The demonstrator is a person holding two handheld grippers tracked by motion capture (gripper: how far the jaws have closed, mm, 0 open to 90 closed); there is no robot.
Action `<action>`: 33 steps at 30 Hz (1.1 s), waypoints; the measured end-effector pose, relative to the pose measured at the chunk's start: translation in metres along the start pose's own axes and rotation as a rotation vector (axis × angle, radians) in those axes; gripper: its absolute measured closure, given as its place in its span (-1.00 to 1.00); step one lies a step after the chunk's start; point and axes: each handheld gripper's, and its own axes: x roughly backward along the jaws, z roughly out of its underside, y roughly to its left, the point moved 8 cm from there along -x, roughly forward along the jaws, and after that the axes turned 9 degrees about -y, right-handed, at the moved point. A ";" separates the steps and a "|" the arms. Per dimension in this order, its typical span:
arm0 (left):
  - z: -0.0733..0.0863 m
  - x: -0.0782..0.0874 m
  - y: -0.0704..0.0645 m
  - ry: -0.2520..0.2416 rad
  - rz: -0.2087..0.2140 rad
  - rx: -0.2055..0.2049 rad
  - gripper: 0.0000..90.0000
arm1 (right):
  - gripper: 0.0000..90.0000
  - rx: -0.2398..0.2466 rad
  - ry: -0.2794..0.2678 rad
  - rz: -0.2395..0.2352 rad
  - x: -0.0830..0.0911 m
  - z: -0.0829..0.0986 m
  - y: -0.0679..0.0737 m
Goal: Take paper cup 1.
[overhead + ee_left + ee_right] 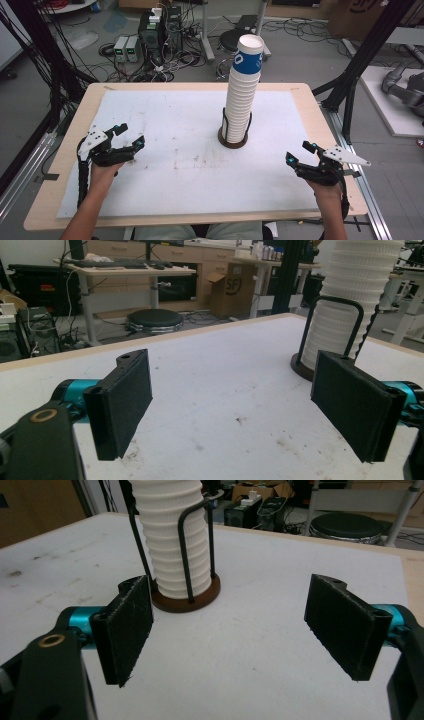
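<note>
Just right of centre in the high view, a tall stack of white paper cups (242, 85) stands in a holder with a dark round base (232, 140) and thin black wire uprights (224, 120), on the white mat (165, 165) covering the wooden table (70, 145). The top cup carries a blue band and leans slightly toward the upper right of the frame.

At lower left, the left gripper (131, 137) rests near the mat with its jaws spread wide and nothing between them; at lower right, the right gripper (298, 152) is likewise released and empty. Both sit well apart from the stack. Through the left gripper view the stack (350, 295) rises at the upper right edge; in the right gripper view it (172, 545) fills the upper left, ribbed rims showing between the uprights (184, 555).

Paper cups like these are probably very light, thin-walled and easily crushed, and nested ones tend to cling together. A gentle pinch across the top cup's wall just under its rim looks best, above the wire uprights, lifting straight up. The other gripper would likely need to steady the cups below, since the tall stack seems prone to tipping.
</note>
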 end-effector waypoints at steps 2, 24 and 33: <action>0.000 0.000 0.000 -0.002 0.000 0.003 -0.63 | -0.55 -0.011 0.006 -0.017 -0.003 -0.004 0.005; 0.001 -0.003 -0.003 0.001 0.017 0.016 -0.63 | -0.55 0.069 -0.021 -0.202 -0.030 -0.113 0.044; 0.000 -0.001 0.000 -0.002 0.005 0.015 -0.63 | -0.55 0.124 0.016 -0.250 -0.060 -0.160 0.059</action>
